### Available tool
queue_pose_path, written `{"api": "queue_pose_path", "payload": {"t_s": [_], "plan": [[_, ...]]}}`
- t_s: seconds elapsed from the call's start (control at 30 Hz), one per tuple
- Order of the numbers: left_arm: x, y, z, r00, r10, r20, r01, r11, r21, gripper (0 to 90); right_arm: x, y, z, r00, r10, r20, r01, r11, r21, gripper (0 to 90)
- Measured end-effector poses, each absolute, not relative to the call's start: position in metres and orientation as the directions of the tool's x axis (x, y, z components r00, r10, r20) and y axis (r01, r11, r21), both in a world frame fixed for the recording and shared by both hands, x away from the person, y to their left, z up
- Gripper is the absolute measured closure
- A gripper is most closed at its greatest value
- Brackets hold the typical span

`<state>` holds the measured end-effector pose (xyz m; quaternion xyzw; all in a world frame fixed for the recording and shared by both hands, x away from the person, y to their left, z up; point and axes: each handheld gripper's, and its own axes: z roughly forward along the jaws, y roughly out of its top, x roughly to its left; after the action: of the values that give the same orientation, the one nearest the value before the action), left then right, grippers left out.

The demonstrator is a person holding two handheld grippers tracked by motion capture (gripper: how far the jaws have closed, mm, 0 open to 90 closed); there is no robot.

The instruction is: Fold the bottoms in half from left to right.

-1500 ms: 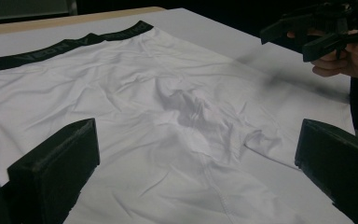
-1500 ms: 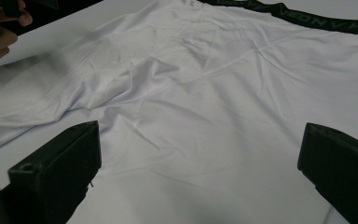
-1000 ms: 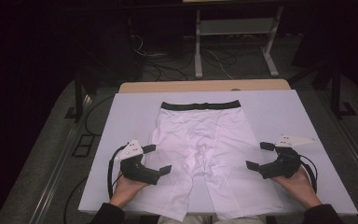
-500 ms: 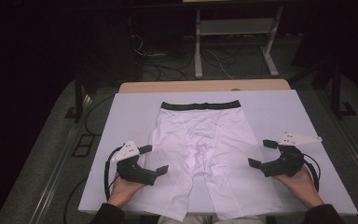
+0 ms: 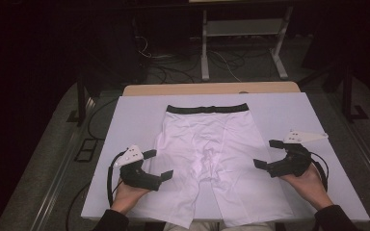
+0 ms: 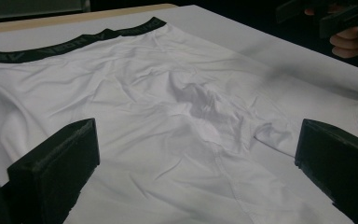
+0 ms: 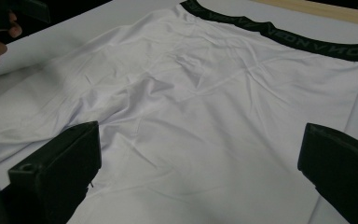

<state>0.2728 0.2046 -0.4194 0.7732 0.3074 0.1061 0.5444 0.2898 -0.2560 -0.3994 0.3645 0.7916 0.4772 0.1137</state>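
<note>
The left claw (image 5: 160,164) is hovering released, its two black jaws standing wide apart with nothing between them, just beside the left edge of the white shorts (image 5: 211,159). In the left gripper view the jaws are framing the crumpled crotch of the shorts (image 6: 177,116) from either side without touching the fabric. The person's left hand (image 5: 127,192) is gripping the handle from below, near the front edge of the table.

The right claw (image 5: 266,155) is likewise hanging released, jaws spread and holding nothing, just beside the right leg of the shorts and pointing inward toward it. In the right gripper view its jaws are opening over the smooth cloth of the shorts (image 7: 214,107). The right hand (image 5: 304,185) is holding it from behind, with the grey three-cornered plate (image 5: 304,136) sitting on top.

The shorts are lying flat and spread out in the middle of the white board (image 5: 135,115) that is covering the table (image 5: 183,89), between the two claws. The dark waistband (image 5: 207,109) is facing the far side, and the two legs are pointing toward the person, their hems reaching the near edge of the board. Light creases are gathering around the crotch.
</note>
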Motion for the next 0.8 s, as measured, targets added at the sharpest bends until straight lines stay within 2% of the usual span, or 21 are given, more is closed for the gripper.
{"api": "queue_pose_path", "payload": {"t_s": [0.8], "plan": [[0.273, 0.204, -0.419, 0.791, 0.587, -0.172, 0.356, -0.213, 0.910, 0.0, 0.323, -0.223, -0.370, -0.743, 0.654, 0.146, 0.453, 0.329, 0.829, 0.0]]}}
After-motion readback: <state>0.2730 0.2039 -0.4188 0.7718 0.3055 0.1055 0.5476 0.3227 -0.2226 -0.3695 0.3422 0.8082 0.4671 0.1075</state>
